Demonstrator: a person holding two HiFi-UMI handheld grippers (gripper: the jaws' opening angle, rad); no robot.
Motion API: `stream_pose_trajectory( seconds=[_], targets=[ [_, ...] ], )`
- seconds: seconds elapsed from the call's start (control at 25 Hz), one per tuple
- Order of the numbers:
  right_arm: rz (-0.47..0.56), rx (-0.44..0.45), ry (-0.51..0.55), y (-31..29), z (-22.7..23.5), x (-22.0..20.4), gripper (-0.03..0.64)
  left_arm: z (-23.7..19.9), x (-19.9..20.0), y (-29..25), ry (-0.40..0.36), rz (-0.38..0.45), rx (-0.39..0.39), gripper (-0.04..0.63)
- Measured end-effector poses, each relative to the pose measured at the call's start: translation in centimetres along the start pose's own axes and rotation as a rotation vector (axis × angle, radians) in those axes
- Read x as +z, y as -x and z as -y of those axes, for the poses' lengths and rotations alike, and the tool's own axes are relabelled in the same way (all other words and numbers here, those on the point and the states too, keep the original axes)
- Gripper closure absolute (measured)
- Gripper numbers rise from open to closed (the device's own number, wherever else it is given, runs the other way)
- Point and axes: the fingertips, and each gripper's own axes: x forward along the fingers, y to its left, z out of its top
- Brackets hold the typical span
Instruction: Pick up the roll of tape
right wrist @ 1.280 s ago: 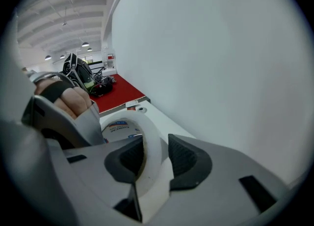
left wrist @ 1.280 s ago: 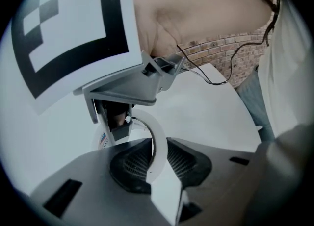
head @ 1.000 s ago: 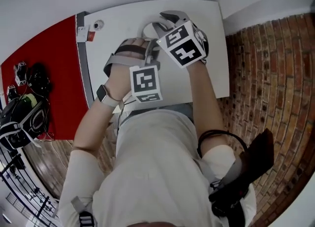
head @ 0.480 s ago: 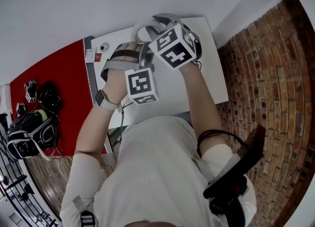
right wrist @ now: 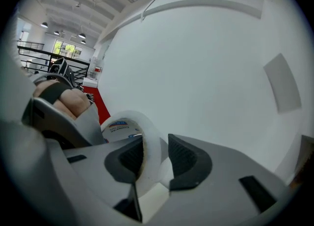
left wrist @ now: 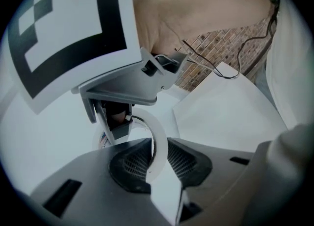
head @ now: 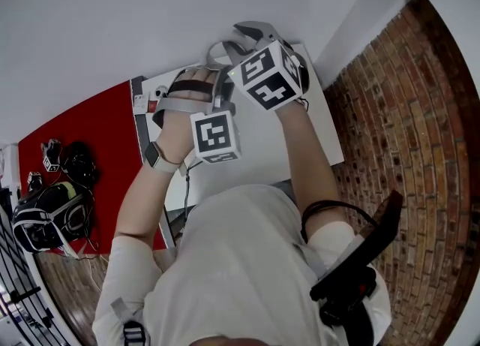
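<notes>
Clamping its wall between their jaws, left gripper (left wrist: 152, 163) and right gripper (right wrist: 156, 159) both held the roll of tape (right wrist: 128, 122) over the white table (head: 321, 133).

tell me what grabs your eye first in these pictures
A white roll of tape is held two-handed, the left tool and right tool each clamped on its wall, over the white table. In the head view, bold black-and-white marker cubes sit centre, with a brick floor at right.
</notes>
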Motion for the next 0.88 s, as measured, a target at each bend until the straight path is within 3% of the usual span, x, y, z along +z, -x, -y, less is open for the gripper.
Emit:
stream_pose_trajectory(
  seconds=[0.28, 0.44, 0.88],
  targets=[
    [0.075, -0.067, 0.039, 3.5, 1.5, 3.6, 0.483, -3.3, 1.3, 2.7, -0.050, 0.005, 0.106, 0.499],
    [0.118, -0.106, 0.054, 5.8, 2.0, 5.3, 0.483, -4.6, 2.9, 4.9, -0.017, 0.037, 0.132, 0.497],
    [0.188, -0.192, 0.106, 10.7, 2.8, 8.2, 0.483, -6.9, 5.0, 8.3, -0.062, 0.057, 0.249, 0.492]
  ],
)
